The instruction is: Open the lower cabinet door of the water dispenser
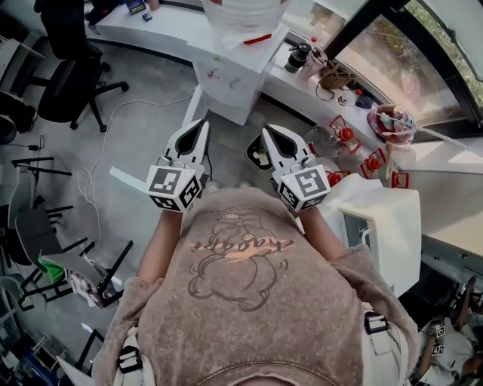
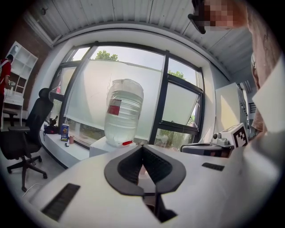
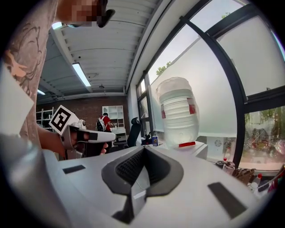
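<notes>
The white water dispenser (image 1: 230, 75) stands ahead of me against the counter, with a clear bottle (image 1: 243, 11) upside down on top. From above I see its front face, but I cannot make out the lower door. My left gripper (image 1: 202, 125) and right gripper (image 1: 266, 133) are held side by side in the air, pointing at the dispenser and well short of it. Both are shut with nothing between the jaws. The bottle (image 2: 124, 111) shows beyond the closed tips of the left gripper (image 2: 142, 148). It also shows as the bottle (image 3: 178, 111) beyond those of the right gripper (image 3: 144, 149).
A white counter (image 1: 317, 94) runs along the window with cups, a bag and red items (image 1: 347, 136). A black office chair (image 1: 68, 75) stands at left, cables (image 1: 98, 166) lie on the floor, a small bin (image 1: 260, 154) sits near the dispenser. A white appliance (image 1: 385, 219) is at right.
</notes>
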{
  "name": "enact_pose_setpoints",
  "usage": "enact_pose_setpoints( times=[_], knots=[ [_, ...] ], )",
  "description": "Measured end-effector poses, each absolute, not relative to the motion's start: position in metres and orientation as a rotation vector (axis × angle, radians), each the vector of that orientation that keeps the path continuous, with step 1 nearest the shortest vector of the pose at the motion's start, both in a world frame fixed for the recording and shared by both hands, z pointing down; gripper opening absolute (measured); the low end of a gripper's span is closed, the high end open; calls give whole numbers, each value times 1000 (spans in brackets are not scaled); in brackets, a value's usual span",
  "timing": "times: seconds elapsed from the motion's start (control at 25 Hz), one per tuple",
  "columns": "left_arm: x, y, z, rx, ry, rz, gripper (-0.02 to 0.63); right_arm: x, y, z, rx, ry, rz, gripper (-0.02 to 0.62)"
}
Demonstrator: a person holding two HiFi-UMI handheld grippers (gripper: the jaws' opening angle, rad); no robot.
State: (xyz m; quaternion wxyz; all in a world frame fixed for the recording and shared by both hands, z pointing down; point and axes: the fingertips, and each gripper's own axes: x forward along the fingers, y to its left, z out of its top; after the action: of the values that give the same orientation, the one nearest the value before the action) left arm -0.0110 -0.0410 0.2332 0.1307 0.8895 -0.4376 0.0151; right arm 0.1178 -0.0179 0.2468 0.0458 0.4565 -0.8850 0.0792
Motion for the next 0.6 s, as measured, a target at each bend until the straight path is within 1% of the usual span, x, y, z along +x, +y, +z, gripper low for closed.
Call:
enact_pose_setpoints(
  times=[0.6],
  knots=[
    [-7,-41,268,2566,-1287,94,12,124,-25,274,1423,-2690,301,6]
  ],
)
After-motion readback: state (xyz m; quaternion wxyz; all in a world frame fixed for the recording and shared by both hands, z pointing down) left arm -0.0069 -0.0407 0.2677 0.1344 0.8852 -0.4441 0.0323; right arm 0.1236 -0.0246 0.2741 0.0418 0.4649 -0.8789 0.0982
